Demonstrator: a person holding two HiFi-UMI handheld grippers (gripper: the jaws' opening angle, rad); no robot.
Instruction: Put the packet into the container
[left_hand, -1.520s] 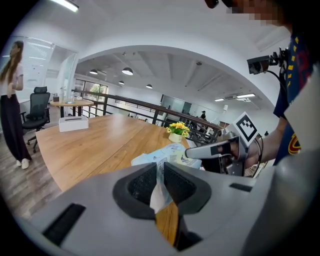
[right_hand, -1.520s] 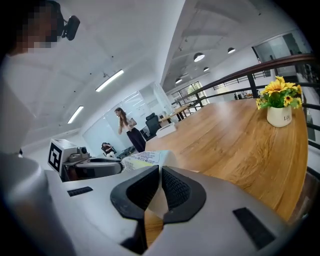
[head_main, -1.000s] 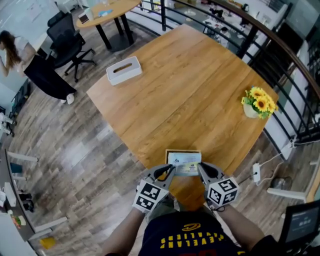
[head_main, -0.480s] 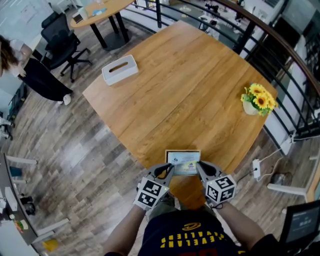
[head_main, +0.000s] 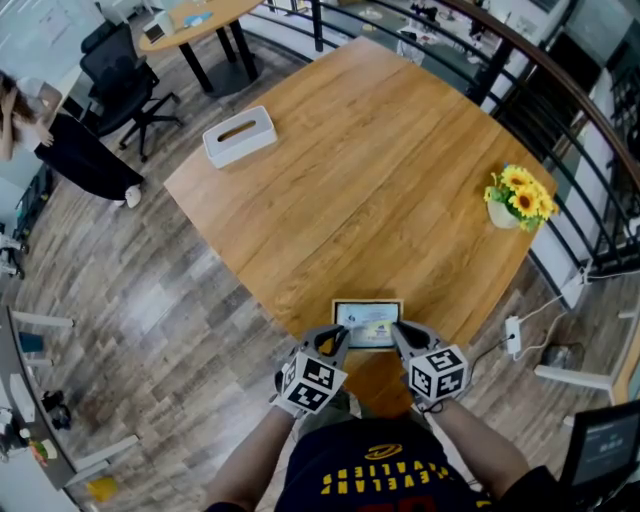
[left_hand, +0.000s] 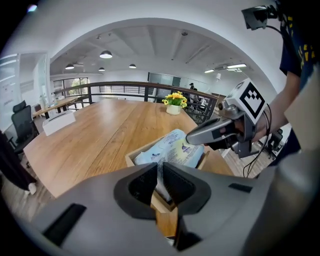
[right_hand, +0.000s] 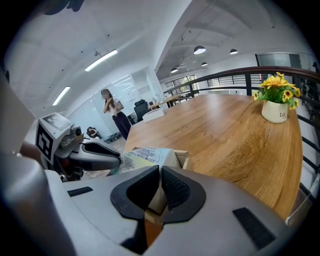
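While barely parted, both tongs (head_main: 340, 338) (head_main: 397, 333) pinch the packet (head_main: 368, 322).

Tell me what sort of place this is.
Likely an open-plan office, perhaps on a mezzanine: a rolling office chair by a second desk, a dark railing behind the big wooden table.

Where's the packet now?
Head view, bottom centre: packet sits in the container at the near edge of the table, pinched by left gripper and right gripper.
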